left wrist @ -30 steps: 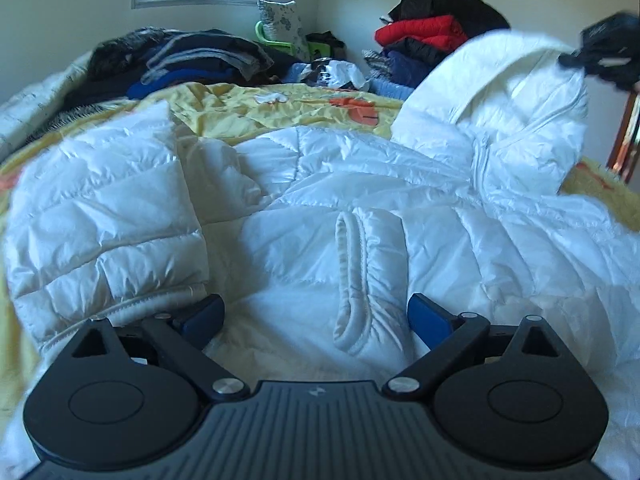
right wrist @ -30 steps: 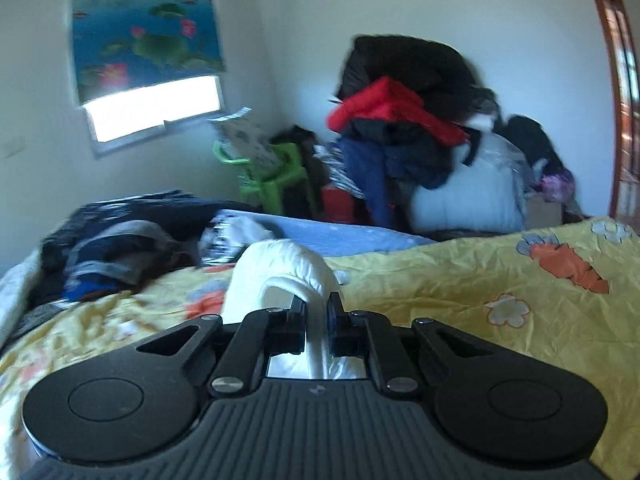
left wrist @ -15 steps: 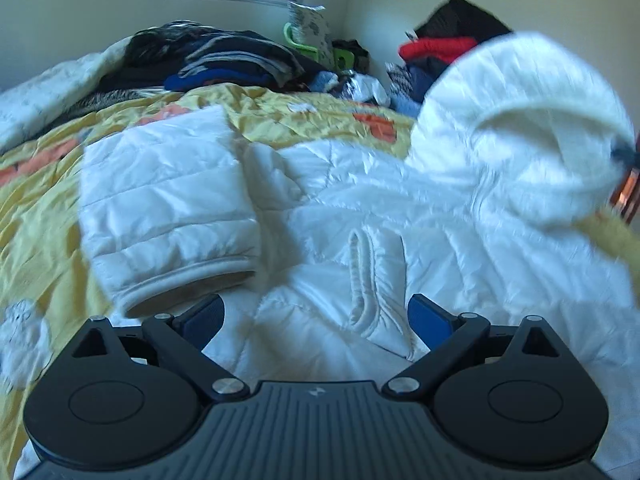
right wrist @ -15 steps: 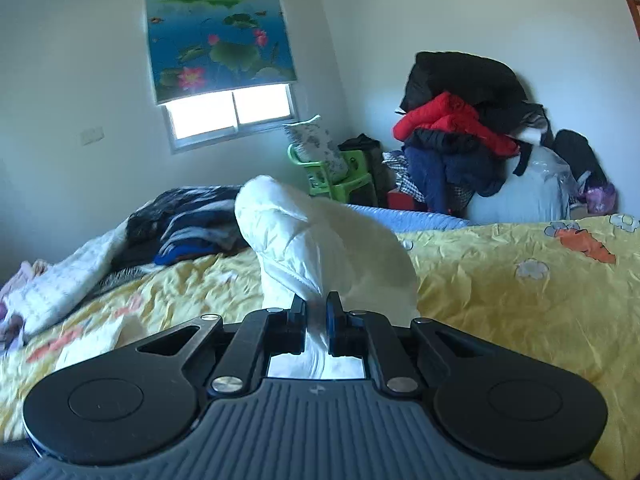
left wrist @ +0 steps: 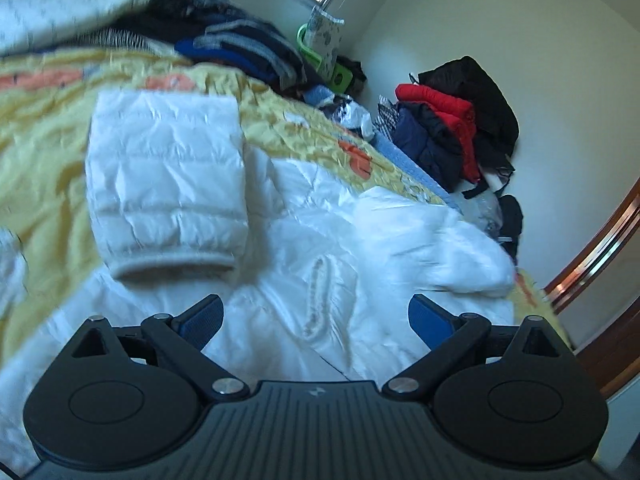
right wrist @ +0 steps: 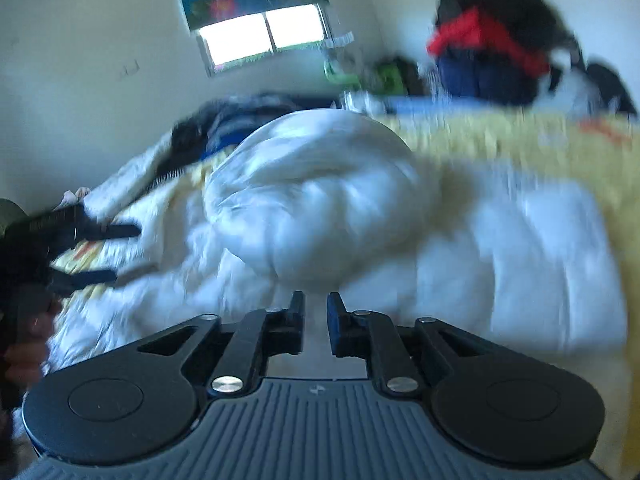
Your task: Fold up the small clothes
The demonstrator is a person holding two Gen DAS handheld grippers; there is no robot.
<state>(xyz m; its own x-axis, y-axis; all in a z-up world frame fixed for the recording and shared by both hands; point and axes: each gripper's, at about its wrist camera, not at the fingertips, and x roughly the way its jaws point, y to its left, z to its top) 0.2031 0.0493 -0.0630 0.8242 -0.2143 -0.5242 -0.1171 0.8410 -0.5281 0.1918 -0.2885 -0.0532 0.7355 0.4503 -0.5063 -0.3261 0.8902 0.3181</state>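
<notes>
A white puffer jacket (left wrist: 320, 240) lies spread on the yellow bedsheet (left wrist: 44, 148). One sleeve (left wrist: 164, 184) is folded in over its left side. Its hood (left wrist: 436, 248) is laid down over the body at the right. My left gripper (left wrist: 316, 316) hovers open over the jacket's lower part, with nothing pinched. In the blurred right wrist view the hood (right wrist: 320, 200) bulges just ahead of my right gripper (right wrist: 317, 312). Its jaws are opening with a narrow gap, and the pads no longer press the fabric. My left gripper (right wrist: 110, 254) shows there at the left edge, open.
Dark folded clothes (left wrist: 240, 44) are heaped at the bed's far side beside a green chair (left wrist: 320, 48). A pile of red, navy and black garments (left wrist: 452, 128) leans on the wall. A wooden door frame (left wrist: 592, 264) stands at the right.
My right gripper carried the hood down from the air onto the jacket's body, and its jaws have parted. The left gripper rolled and shifted over the jacket, staying open.
</notes>
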